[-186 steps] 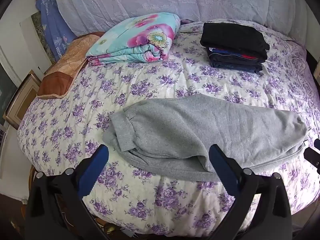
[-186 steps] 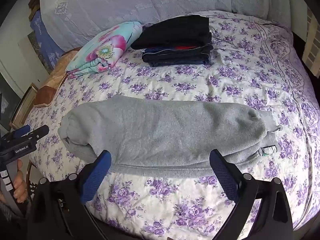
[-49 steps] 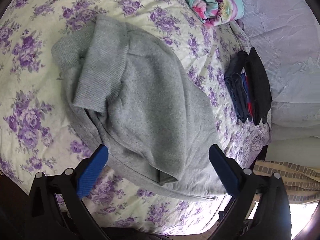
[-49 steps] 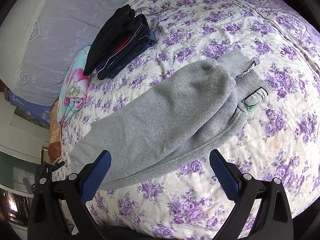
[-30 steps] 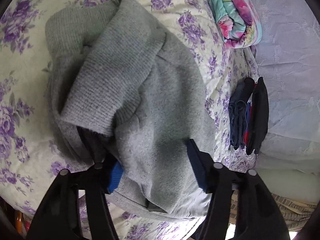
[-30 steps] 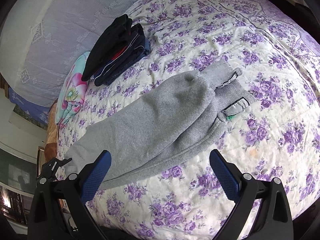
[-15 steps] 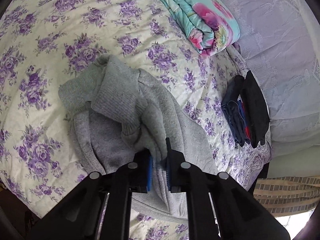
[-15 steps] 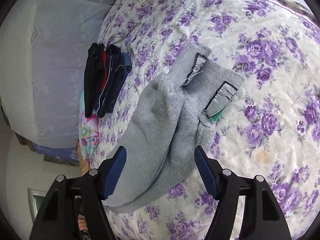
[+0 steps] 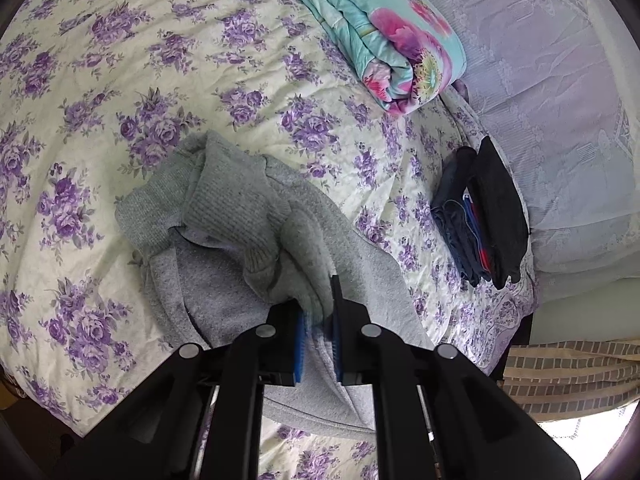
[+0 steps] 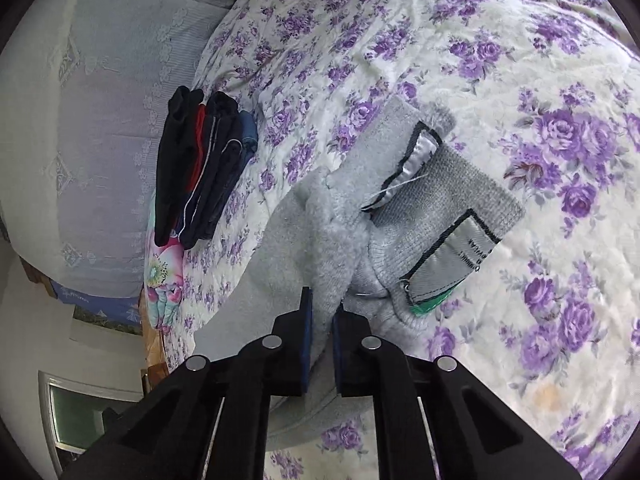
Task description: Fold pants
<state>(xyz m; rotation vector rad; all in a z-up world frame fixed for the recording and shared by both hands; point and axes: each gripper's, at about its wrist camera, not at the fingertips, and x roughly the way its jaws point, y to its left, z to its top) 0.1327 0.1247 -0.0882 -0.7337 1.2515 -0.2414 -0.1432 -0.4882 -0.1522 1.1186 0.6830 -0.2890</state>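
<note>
Grey sweatpants [image 9: 224,216] lie across a floral bedspread [image 9: 100,60]. In the left wrist view my left gripper [image 9: 318,300] is shut on a fold of grey fabric just behind the ribbed cuffs, which bunch up ahead of it. In the right wrist view my right gripper [image 10: 320,308] is shut on the pants [image 10: 320,240] near the waistband, whose ribbed band and sewn labels [image 10: 452,256] lie to the right of the jaws.
A stack of dark folded clothes [image 9: 484,216] sits near the lace-covered headboard [image 9: 552,80], also in the right wrist view [image 10: 200,168]. A folded floral quilt [image 9: 380,32] lies beyond the pants. The bed's edge runs below both grippers.
Both grippers came down onto the pants. The left closed on the cuff end about half a second ago; the right closed on the waist end just now.
</note>
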